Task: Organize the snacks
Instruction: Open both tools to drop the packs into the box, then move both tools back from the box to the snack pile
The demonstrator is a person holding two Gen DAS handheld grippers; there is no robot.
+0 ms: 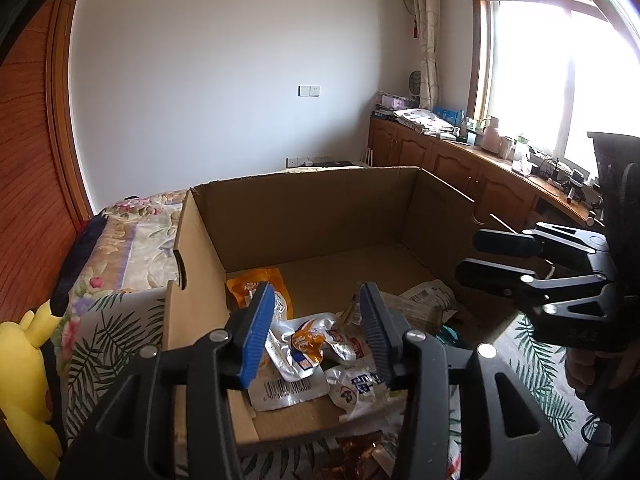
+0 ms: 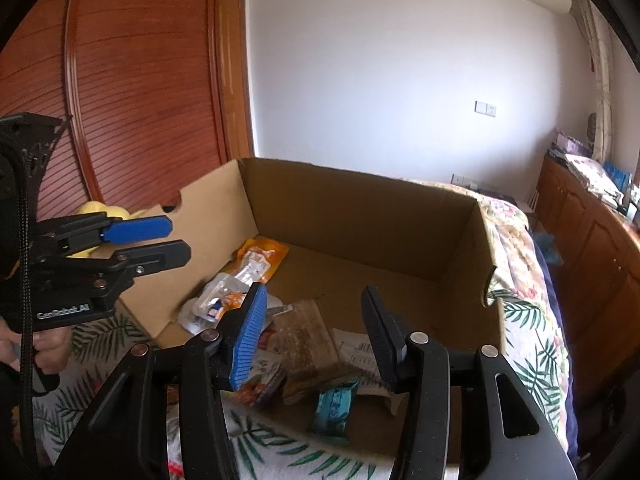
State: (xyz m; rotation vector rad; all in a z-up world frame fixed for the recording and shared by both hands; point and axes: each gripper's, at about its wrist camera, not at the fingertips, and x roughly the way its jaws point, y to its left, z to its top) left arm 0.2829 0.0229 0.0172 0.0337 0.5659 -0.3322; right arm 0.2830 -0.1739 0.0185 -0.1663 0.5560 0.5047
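An open cardboard box (image 1: 304, 208) (image 2: 360, 216) lies on the bed with snack packets in its near part. An orange packet (image 1: 256, 286) (image 2: 262, 258), silver packets (image 1: 304, 344) (image 2: 212, 300), a brown wrapped bar (image 2: 308, 340) (image 1: 412, 312) and a teal packet (image 2: 334, 406) lie inside. My left gripper (image 1: 318, 336) is open and empty above the silver packets; it also shows in the right wrist view (image 2: 168, 242). My right gripper (image 2: 316, 340) is open and empty over the brown bar; it also shows in the left wrist view (image 1: 474, 256).
The bed has a leaf-print cover (image 1: 112, 336) (image 2: 532, 360). A yellow plush toy (image 1: 24, 364) sits at the left by a wooden wardrobe (image 2: 132, 80). Wooden cabinets (image 1: 452, 168) with clutter run under the window. More packets (image 1: 360, 456) lie on the cover before the box.
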